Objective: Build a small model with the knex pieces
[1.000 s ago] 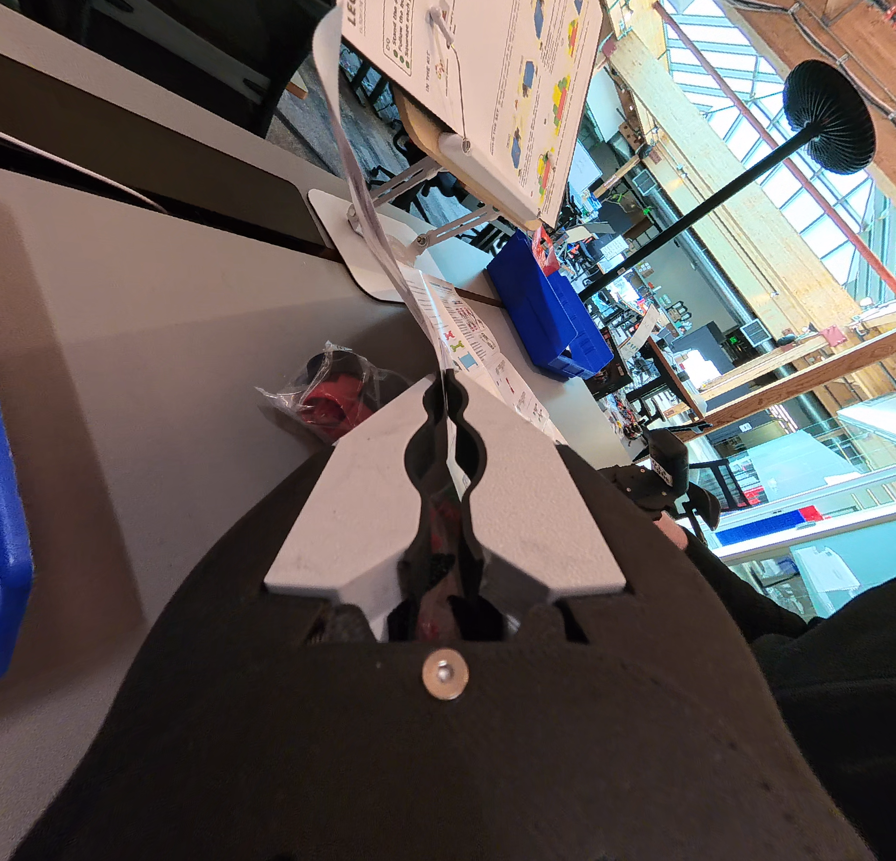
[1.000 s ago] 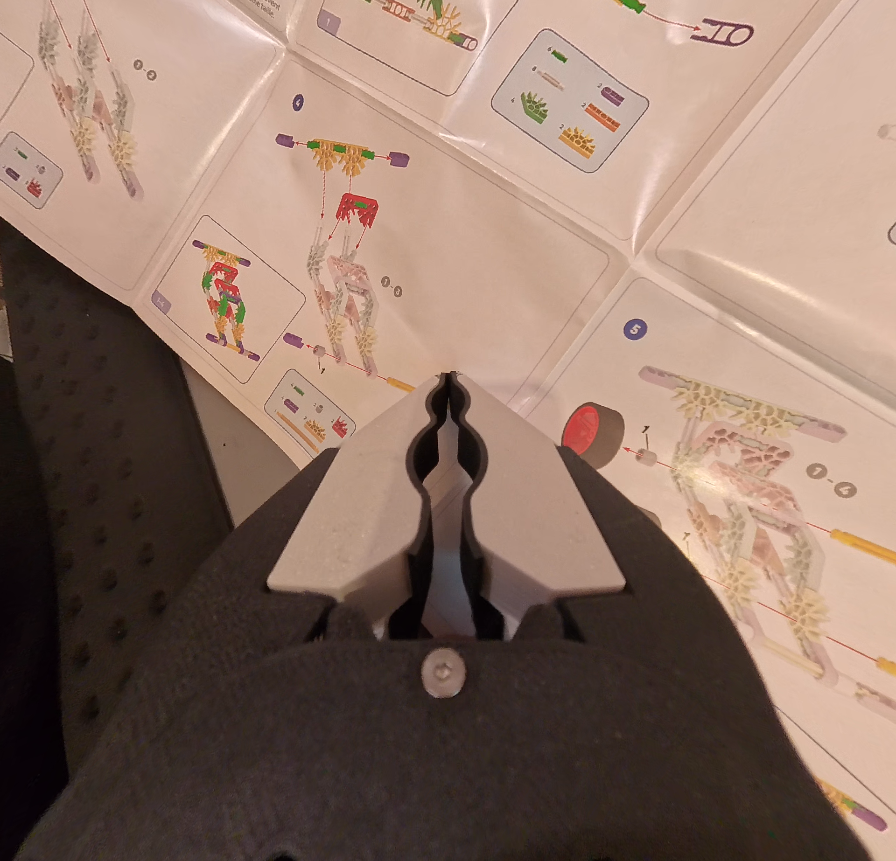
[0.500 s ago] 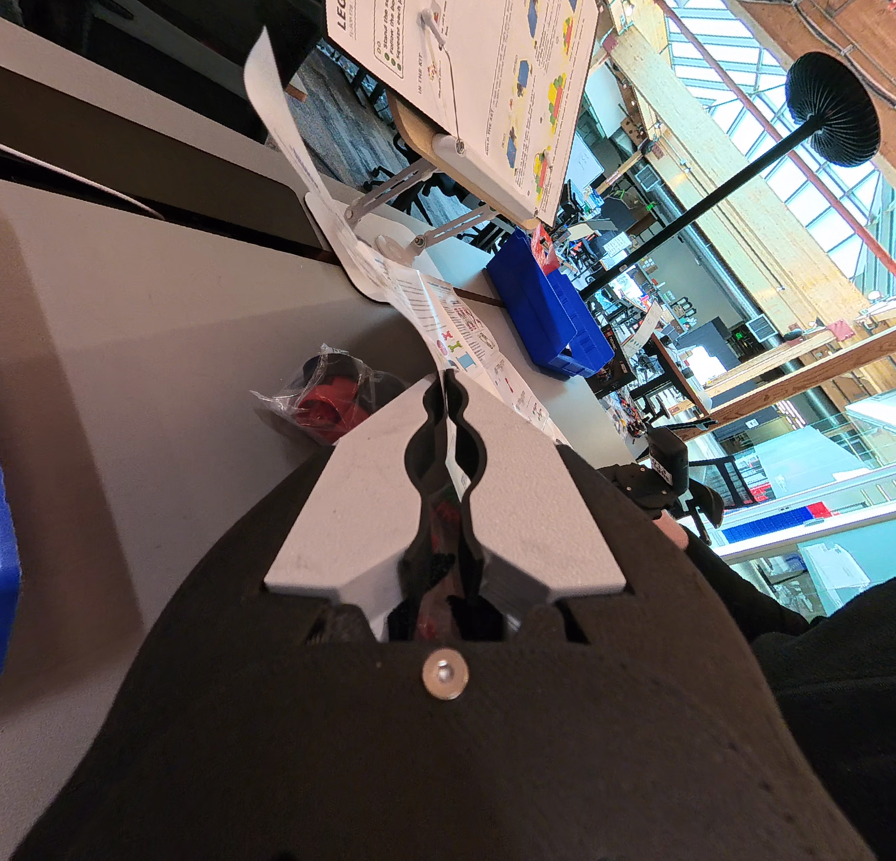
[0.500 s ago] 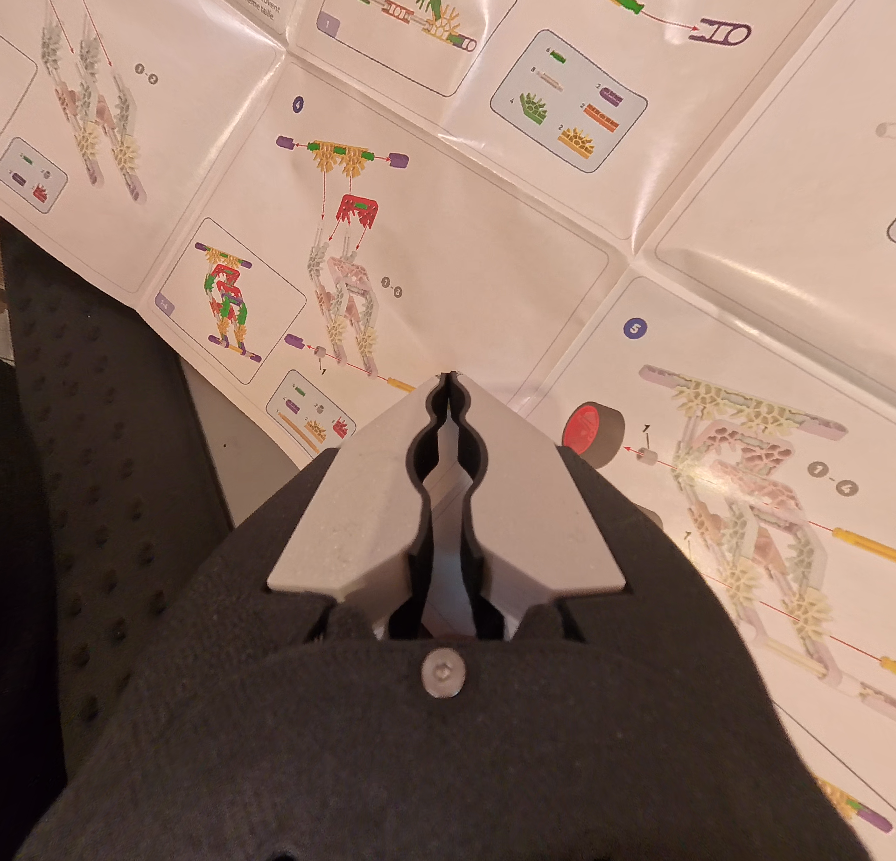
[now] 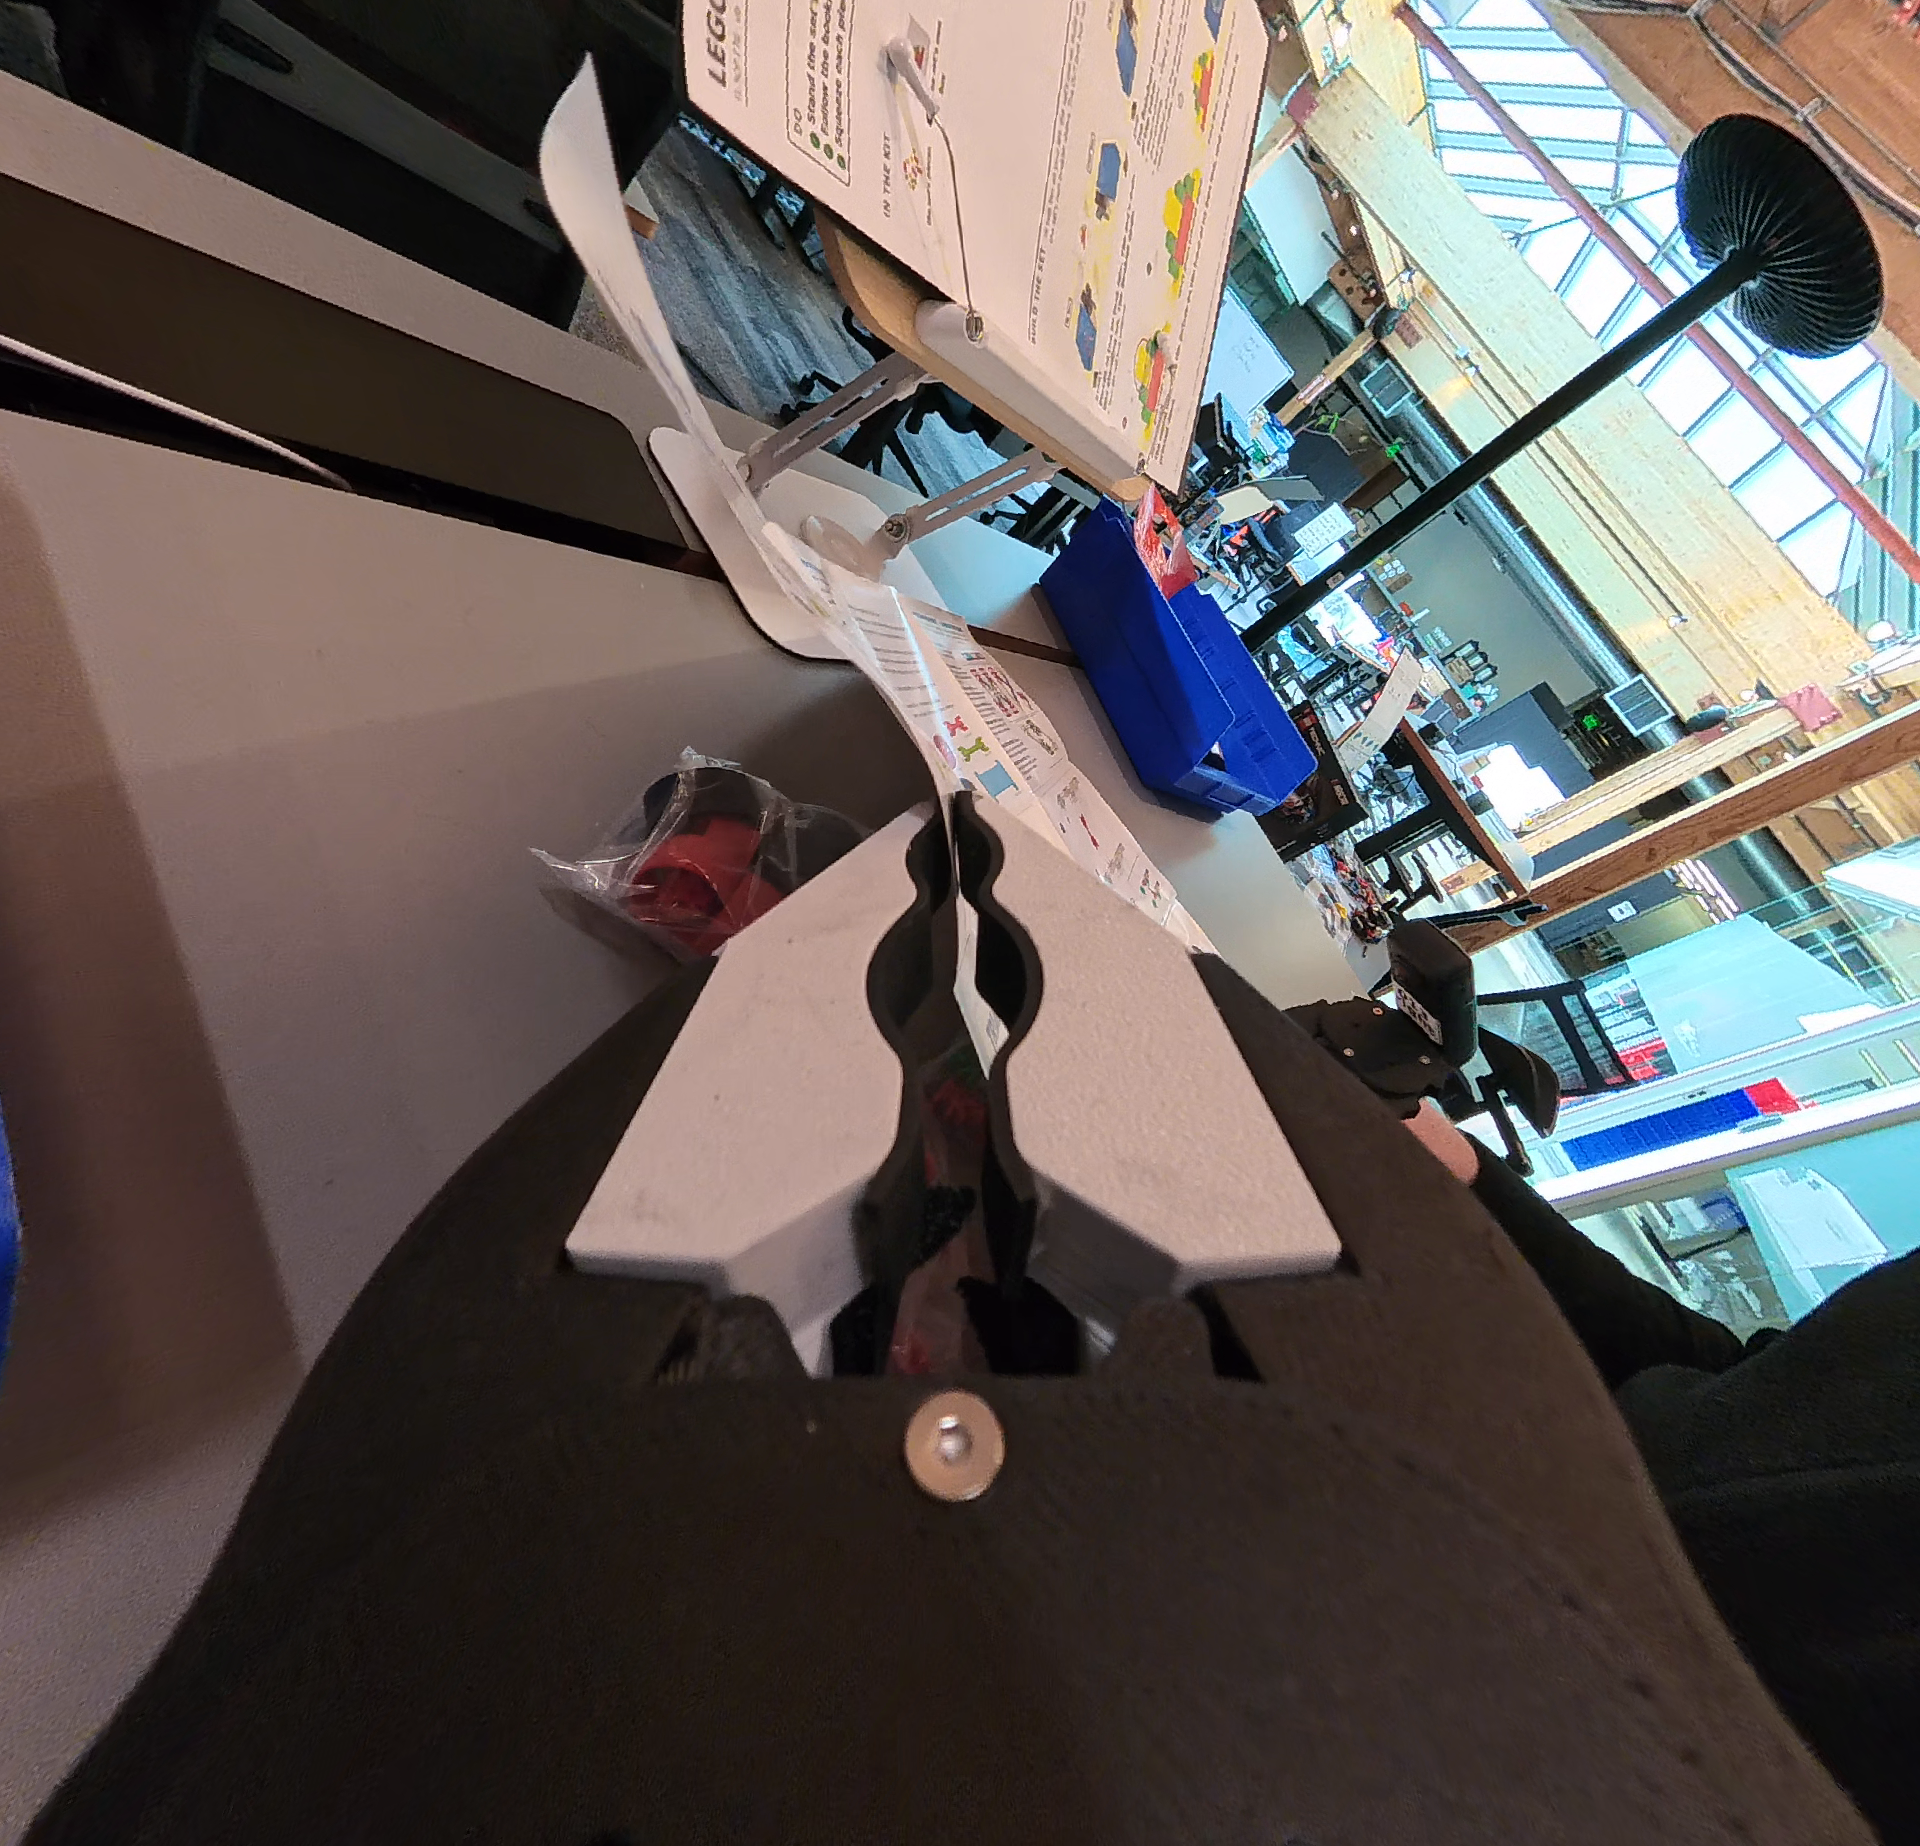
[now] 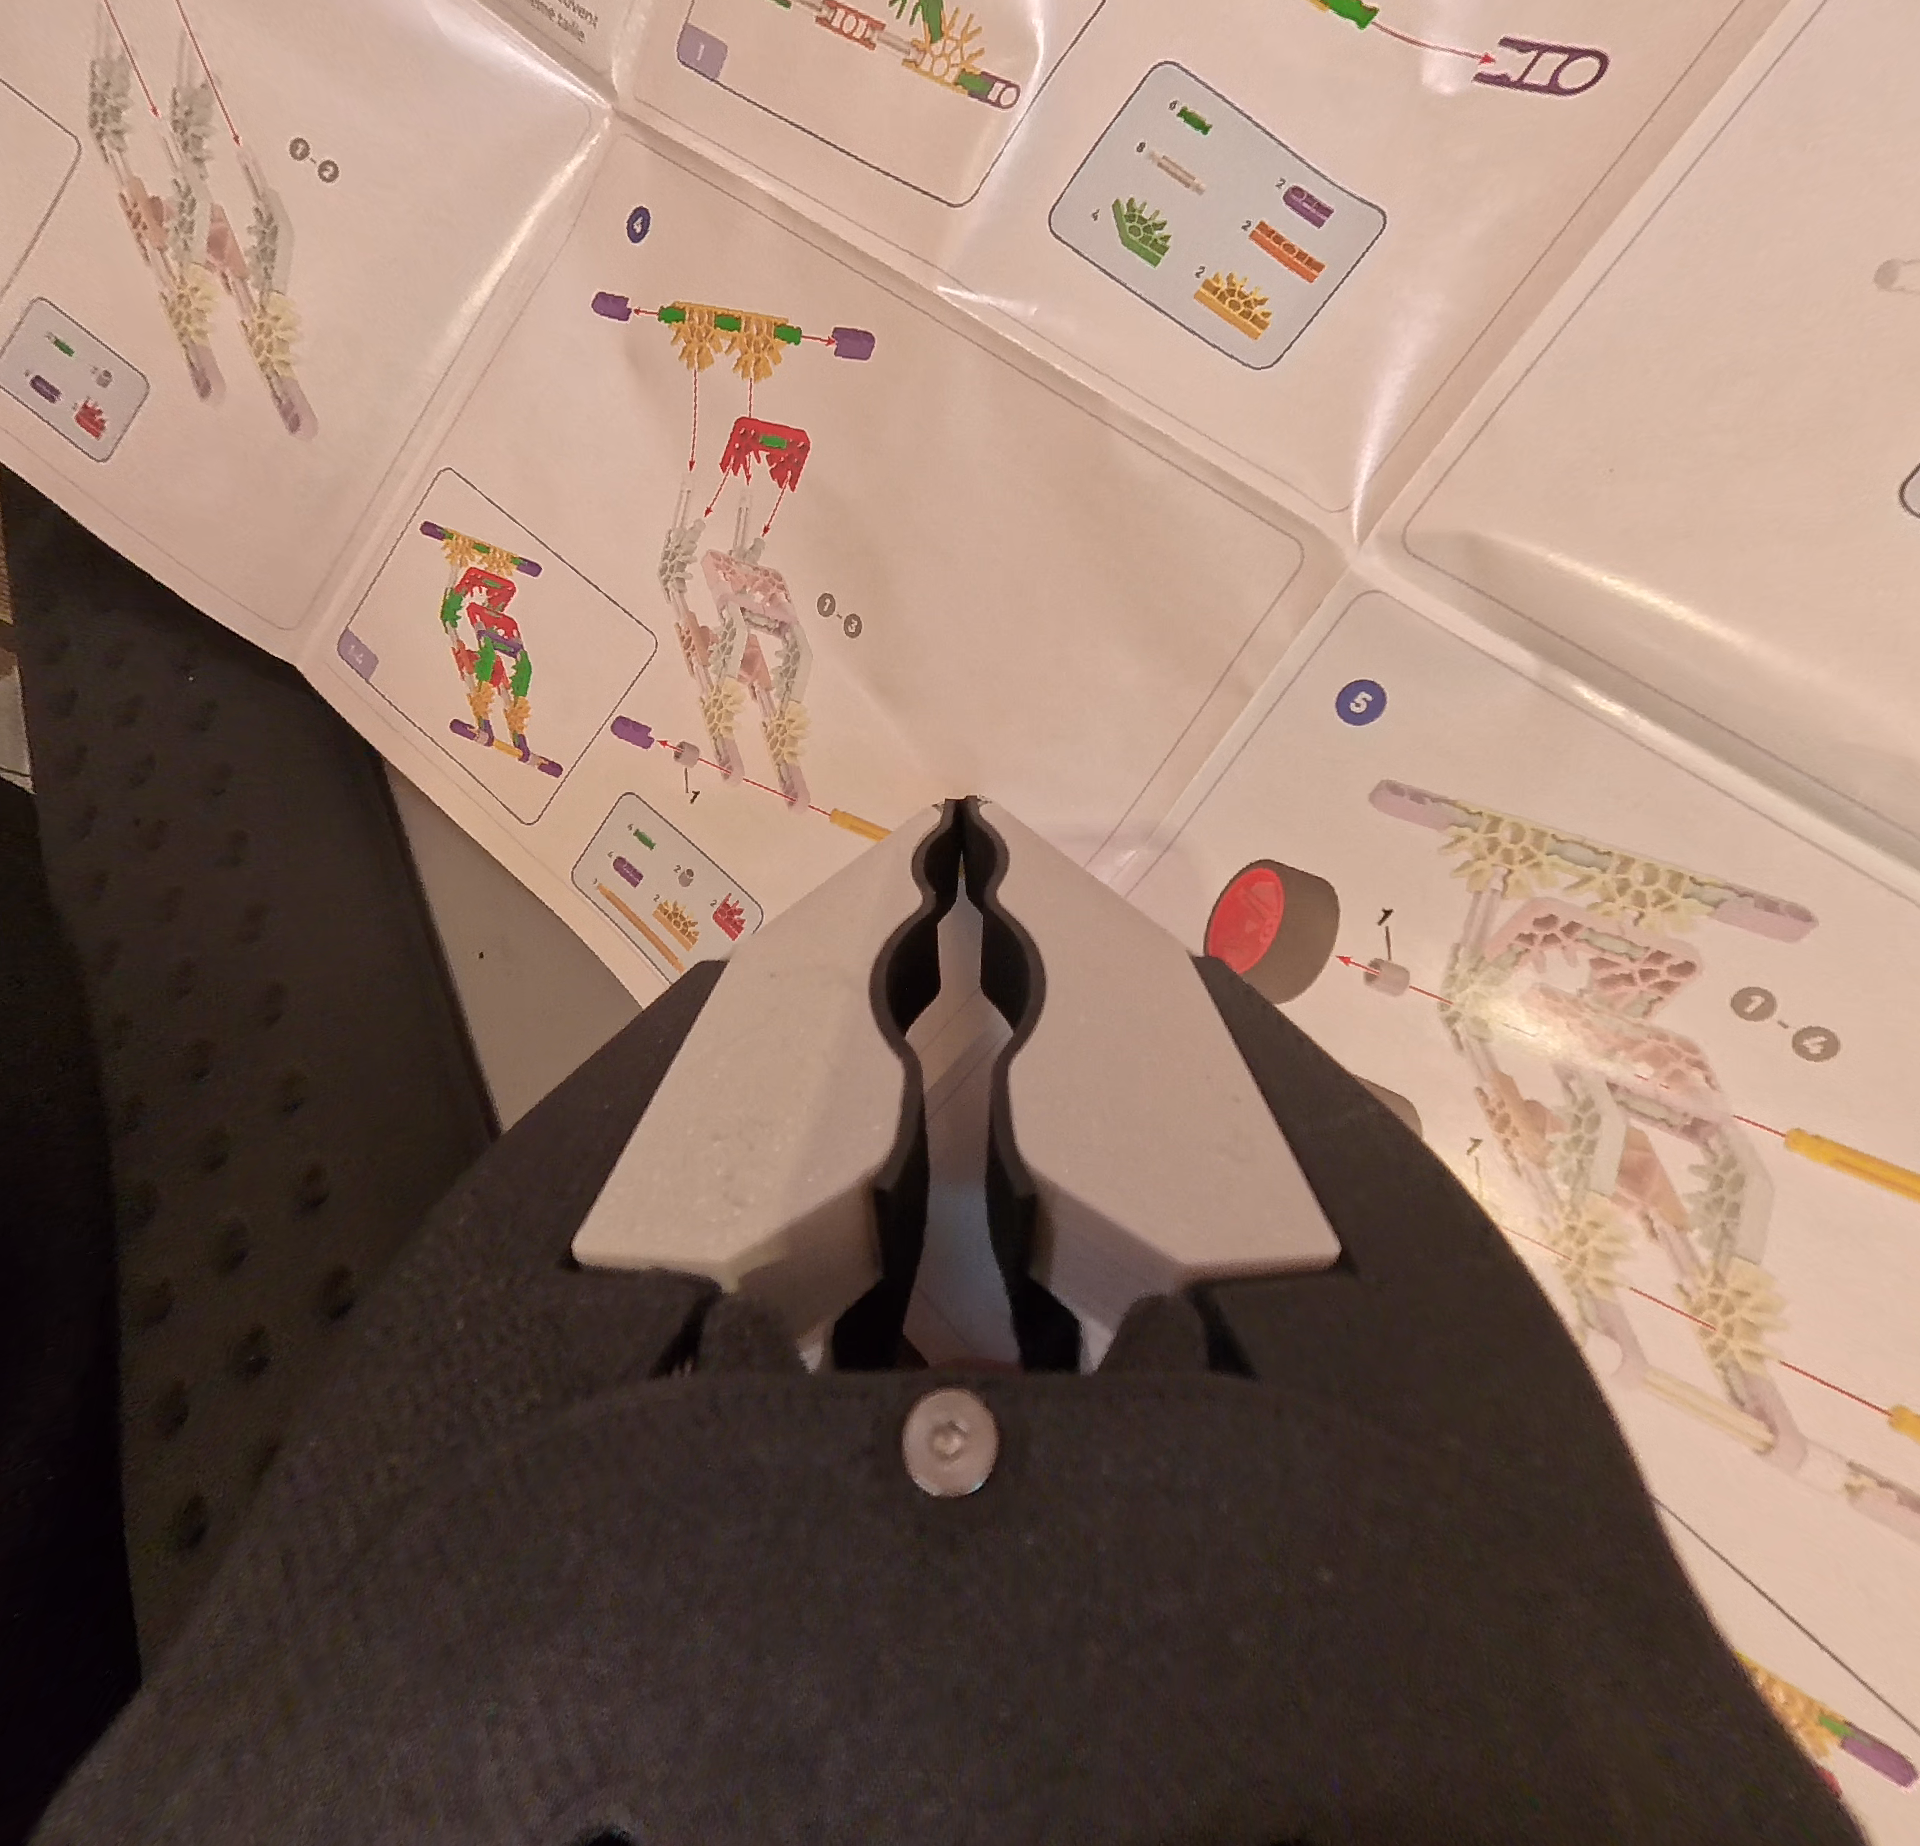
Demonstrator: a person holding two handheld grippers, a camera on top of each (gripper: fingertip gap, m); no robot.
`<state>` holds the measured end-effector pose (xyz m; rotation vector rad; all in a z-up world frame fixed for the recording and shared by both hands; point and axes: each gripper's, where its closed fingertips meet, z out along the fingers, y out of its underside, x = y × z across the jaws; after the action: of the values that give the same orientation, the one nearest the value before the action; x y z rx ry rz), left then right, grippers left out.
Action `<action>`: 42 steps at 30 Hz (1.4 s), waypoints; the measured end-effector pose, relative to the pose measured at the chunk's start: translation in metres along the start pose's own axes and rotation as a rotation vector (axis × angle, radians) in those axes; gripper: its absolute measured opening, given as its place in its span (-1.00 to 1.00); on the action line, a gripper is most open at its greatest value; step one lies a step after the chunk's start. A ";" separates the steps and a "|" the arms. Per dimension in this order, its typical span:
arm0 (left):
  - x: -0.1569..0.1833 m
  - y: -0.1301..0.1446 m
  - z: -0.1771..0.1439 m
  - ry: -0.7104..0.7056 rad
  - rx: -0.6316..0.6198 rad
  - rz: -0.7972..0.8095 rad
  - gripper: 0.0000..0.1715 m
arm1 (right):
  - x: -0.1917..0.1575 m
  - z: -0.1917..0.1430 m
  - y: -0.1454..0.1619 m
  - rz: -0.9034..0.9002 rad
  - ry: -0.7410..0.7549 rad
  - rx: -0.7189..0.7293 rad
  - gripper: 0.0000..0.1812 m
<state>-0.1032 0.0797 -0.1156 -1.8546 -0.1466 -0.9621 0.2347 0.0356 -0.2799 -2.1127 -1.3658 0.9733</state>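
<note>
We see the left gripper (image 5: pixel 954 820) with its jaws closed on the edge of a folded-out instruction sheet (image 5: pixel 914 674), which rises from the tips and curls above the grey desk (image 5: pixel 364 757). Just beside it lies a clear bag of red parts (image 5: pixel 696 871); a blue bin (image 5: pixel 1174 695) sits farther off. The right gripper (image 6: pixel 961 814) pinches the same sheet (image 6: pixel 987 549), its creased panels filling that view.

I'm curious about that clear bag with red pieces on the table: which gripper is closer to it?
Left. The left gripper, shut on the instruction sheet, hangs just beside the clear bag. The right gripper pinches the same sheet; the bag is absent from its view.
</note>
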 end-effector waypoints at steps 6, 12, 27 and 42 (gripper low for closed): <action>0.004 -0.001 -0.002 -0.002 0.004 0.015 -1.00 | 0.000 0.000 0.000 -0.001 0.001 0.001 -1.00; 0.011 -0.001 -0.004 0.003 0.007 0.033 -1.00 | 0.001 0.001 0.000 -0.005 0.006 0.002 -1.00; 0.023 -0.004 -0.006 0.010 0.013 0.068 -1.00 | 0.002 0.002 0.001 -0.006 0.007 0.004 -1.00; 0.032 -0.007 -0.008 0.027 0.021 0.098 -1.00 | 0.003 0.005 0.001 0.001 0.002 0.005 -1.00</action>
<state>-0.0894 0.0668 -0.0870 -1.8119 -0.0492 -0.9138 0.2324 0.0381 -0.2848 -2.1101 -1.3606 0.9734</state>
